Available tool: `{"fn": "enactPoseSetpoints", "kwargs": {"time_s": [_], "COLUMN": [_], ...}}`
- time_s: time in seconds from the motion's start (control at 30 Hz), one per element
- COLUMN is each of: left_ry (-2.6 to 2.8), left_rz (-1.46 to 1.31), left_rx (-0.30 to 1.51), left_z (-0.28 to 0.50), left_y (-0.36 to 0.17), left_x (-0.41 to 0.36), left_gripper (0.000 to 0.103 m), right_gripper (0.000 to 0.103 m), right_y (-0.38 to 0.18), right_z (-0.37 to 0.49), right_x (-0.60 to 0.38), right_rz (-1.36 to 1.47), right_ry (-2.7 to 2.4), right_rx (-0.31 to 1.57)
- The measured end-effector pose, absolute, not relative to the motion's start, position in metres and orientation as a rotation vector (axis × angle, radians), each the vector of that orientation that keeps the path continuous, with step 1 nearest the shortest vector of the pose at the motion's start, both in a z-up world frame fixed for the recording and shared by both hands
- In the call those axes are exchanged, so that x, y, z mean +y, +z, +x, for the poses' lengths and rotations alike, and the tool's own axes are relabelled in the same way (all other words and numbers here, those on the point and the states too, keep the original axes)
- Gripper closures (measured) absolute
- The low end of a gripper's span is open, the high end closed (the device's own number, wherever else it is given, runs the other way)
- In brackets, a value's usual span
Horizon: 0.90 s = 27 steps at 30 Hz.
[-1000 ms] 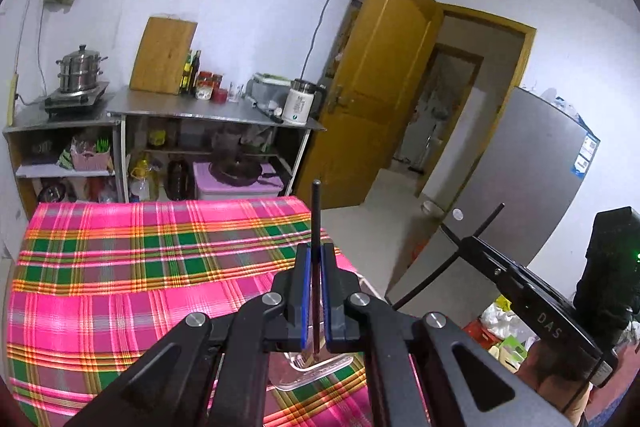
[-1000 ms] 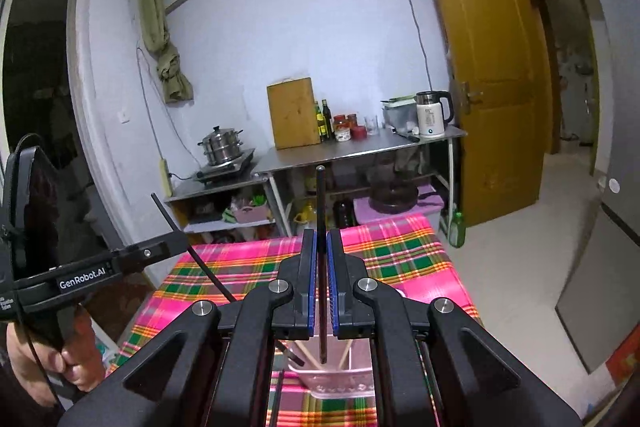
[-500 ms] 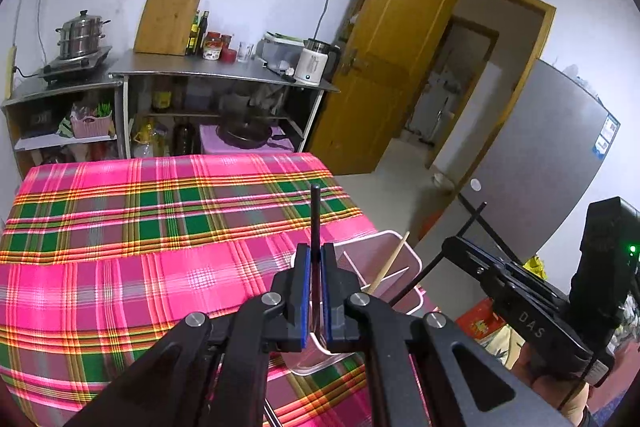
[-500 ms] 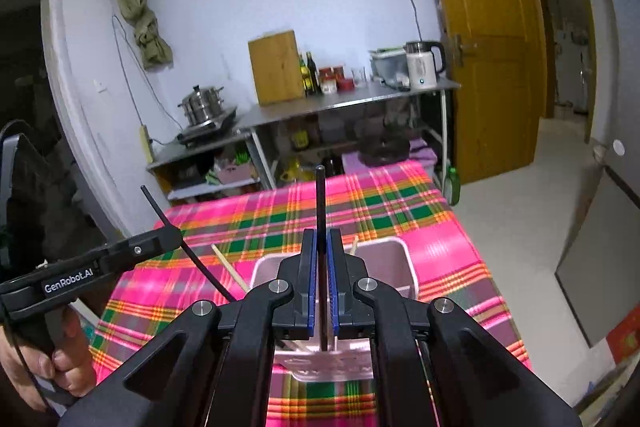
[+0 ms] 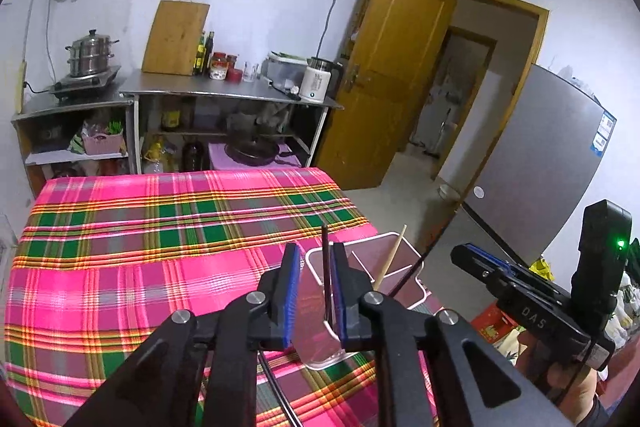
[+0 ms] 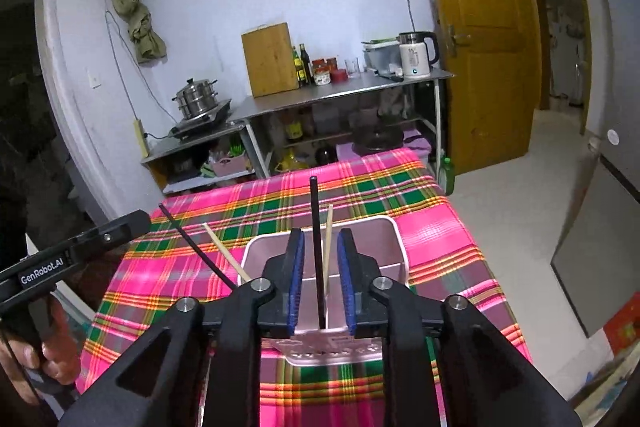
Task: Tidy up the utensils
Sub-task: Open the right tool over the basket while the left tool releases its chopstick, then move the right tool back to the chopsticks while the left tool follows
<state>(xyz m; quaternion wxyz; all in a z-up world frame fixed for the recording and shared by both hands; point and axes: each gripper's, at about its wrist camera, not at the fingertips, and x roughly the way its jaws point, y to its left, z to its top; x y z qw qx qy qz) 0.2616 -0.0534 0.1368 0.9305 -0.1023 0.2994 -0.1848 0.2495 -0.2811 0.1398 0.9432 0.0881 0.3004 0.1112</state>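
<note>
Kitchen, white walls; work surface is a table under a pink-and-green plaid cloth (image 6: 400,187), steel shelving behind it.

Right gripper (image 6: 320,287): my jaws have just been opening and now stand apart. The black chopstick (image 6: 316,239) stands upright in the gap, clear of both pads, its lower end down inside the pink utensil holder (image 6: 396,255).

Left gripper (image 5: 314,291): jaws also just been opening, now parted. Its black chopstick (image 5: 326,267) stands in the gap close against the right-hand pad; contact there not resolvable, the other pad is clearly off it. Lower end sits in the holder.

Relative to the holder: both grippers hover just above its near rim, left one at its left side. Two light wooden chopsticks (image 6: 329,239) already lean inside it.

Step, by my judgement: release of both black chopsticks into the holder. Next move calls for lifting both grippers straight back and up without snagging the sticks or tipping the holder.
</note>
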Motion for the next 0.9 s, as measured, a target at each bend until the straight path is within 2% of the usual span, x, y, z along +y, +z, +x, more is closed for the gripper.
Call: {"fn": "enactPoseSetpoints", "kwargs": {"time_s": [0.4,0.9], "left_ry": [-0.358,-0.297], "left_rz": [-0.183,-0.185], "left_rx": [0.569,0.606], "left_z": [0.188,0.125], "left_y": [0.125,0.078], "left_x": [-0.033,-0.012], "left_gripper": [0.088,0.088], "right_gripper": [0.084,0.084], "right_y": [0.131,0.098], "right_z": [0.187,0.130], "right_x": [-0.249,-0.221], "right_rz": [0.108,0.071], "right_ry": [0.294,0.341], "right_rx": [0.597,0.629]}}
